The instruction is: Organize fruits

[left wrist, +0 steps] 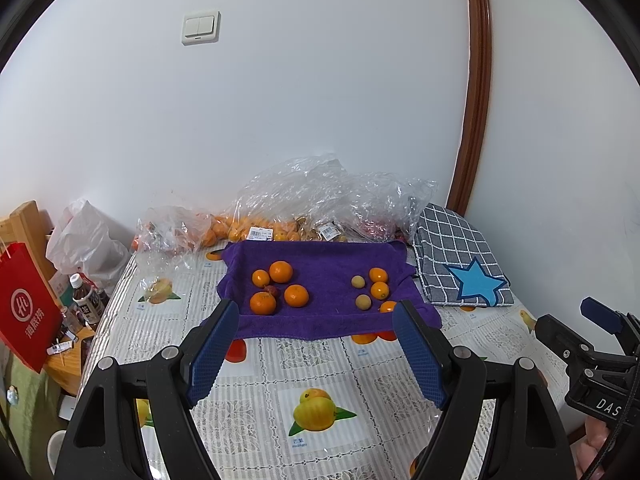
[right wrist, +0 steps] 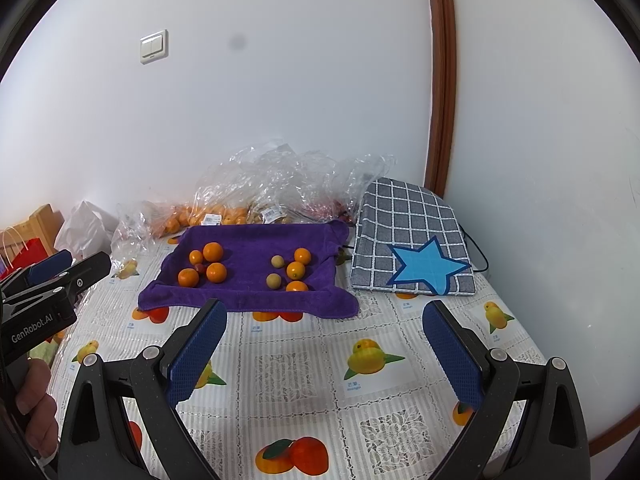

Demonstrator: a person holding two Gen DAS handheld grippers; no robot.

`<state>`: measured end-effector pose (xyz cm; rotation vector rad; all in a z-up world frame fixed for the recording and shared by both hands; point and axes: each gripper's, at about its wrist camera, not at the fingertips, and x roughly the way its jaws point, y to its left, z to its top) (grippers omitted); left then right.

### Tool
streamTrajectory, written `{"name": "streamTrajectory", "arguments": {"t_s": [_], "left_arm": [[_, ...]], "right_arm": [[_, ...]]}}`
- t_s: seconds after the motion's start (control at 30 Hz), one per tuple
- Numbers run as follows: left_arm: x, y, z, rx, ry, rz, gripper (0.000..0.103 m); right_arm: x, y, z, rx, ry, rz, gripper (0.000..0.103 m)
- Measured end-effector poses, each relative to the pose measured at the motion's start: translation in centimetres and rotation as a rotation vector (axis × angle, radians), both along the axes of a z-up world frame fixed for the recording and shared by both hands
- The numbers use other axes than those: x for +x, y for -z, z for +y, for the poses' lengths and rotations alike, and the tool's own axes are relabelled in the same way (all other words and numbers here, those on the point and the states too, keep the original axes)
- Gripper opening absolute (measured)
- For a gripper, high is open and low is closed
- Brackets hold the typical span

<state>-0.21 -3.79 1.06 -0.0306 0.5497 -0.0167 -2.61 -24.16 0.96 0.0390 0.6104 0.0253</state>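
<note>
Both grippers hang above the table (right wrist: 280,392) with nothing in them, and every fruit sits on the purple towel (left wrist: 320,252) ahead. The left gripper (left wrist: 316,320) has its blue pads spread wide, lined up with the towel's near edge, well short of the fruit. The right gripper (right wrist: 324,320) is spread wide too, off the towel's near right corner and back from it.

On the towel's left half, a cluster: four oranges (left wrist: 281,271) bunched around one small dark red fruit (left wrist: 271,290), touching or nearly so. On the towel's right half, three smaller oranges (left wrist: 379,290) and two pale round fruits (left wrist: 363,302), spaced a little apart; the nearest orange sits right at the towel's front fold, partly hidden by the left gripper's right pad in the left view.

Behind the towel, against the wall, lie crumpled clear bags (right wrist: 280,176) holding more oranges and what may be other fruit, hard to tell through the plastic. Just right of the towel rests a checked cushion (right wrist: 408,220) with a blue star
</note>
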Motion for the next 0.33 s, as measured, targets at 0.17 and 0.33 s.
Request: {"name": "streamTrajectory", "arguments": {"t_s": [0.17, 0.33], "left_arm": [[-0.02, -0.04, -0.1, 0.0, -0.002, -0.001, 0.078], [-0.04, -0.06, -0.18, -0.003, 0.007, -0.002, 0.078]], "right_arm": [[0.01, 0.0, 0.02, 0.0, 0.001, 0.0, 0.098], [-0.13, -0.02, 0.15, 0.0, 0.0, -0.001, 0.098]]}}
